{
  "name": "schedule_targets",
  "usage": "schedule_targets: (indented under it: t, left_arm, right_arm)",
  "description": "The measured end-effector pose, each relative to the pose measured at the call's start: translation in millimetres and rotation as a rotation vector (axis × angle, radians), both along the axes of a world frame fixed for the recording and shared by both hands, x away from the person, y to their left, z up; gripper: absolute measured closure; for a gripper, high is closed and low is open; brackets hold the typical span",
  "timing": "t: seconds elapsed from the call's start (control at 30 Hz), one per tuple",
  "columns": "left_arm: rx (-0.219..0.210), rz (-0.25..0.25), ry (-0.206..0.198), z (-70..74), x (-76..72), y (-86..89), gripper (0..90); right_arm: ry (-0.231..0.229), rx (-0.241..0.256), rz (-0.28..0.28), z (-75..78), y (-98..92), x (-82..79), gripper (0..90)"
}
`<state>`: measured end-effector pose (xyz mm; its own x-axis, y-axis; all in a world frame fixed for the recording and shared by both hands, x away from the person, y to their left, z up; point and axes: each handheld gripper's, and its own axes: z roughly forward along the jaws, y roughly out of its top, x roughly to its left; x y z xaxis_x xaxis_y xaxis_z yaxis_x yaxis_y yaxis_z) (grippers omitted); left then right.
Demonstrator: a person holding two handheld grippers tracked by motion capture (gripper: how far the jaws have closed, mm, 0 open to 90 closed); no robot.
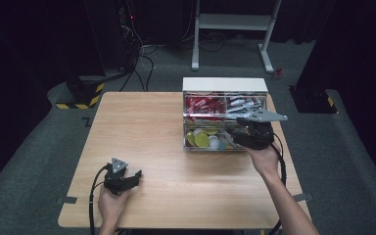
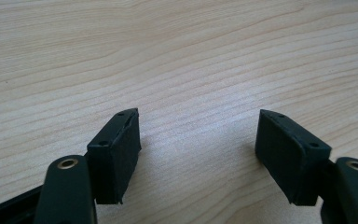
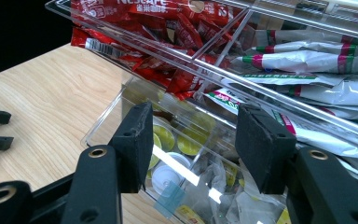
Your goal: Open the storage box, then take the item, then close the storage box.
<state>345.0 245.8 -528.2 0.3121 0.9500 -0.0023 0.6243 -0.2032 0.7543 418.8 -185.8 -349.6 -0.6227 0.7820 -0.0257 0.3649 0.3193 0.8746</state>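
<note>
Clear acrylic organizer [image 1: 191, 142] sits centre-right of the high view, on the wood surface [image 1: 142, 127]. Stiff, slick, prob. brittle walls w/ thin edges, so best gripped over the front rim.

Contents:
- Upper tier: red coffee sachets [image 3: 168, 28] left, white sachets [image 3: 307, 60] right.
- Lower tier: yellow-lidded cups [image 3: 189, 142], wrapped bits.

Right tongs [image 3: 191, 144] are wide, hovering at the lower tier, holding nothing. Left tongs [image 2: 198, 154] are wide and empty, low over bare wood at lower left.
</note>
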Motion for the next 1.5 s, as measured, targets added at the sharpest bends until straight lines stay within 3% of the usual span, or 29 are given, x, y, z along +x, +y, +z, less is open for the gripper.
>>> schedule_targets:
  t: [0.33, 0.6, 1.1, 1.33, 1.43, 1.5]
  left_arm:
    - [0.0, -0.001, 0.001, 0.1, 0.0, 0.0, 31.3]
    - [0.004, 0.0, 0.001, 0.1, -0.1, -0.2, 31.5]
    - [0.002, 0.001, 0.001, 0.1, 0.1, -0.3, 31.5]
    - [-0.004, -0.008, 0.004, 0.0, 0.7, -0.3, 29.1]
    - [-0.018, -0.039, 0.008, 0.6, 2.6, -0.6, 29.0]
    - [-0.01, -0.051, 0.033, 3.2, 6.5, -1.8, 29.4]
  right_arm:
    - [0.018, -0.015, 0.001, 4.3, 2.6, 5.9, 47.9]
    - [-0.022, -0.004, -0.004, 18.6, -0.6, 4.9, 48.2]
    - [-0.029, -0.001, -0.011, 30.6, -3.5, 9.2, 48.1]
    - [-0.021, -0.002, -0.005, 32.1, -3.1, 10.6, 48.1]
    - [-0.017, -0.006, -0.009, 32.0, -3.5, 10.8, 48.2]
    - [-0.013, -0.003, -0.011, 31.7, -3.8, 11.9, 48.1]
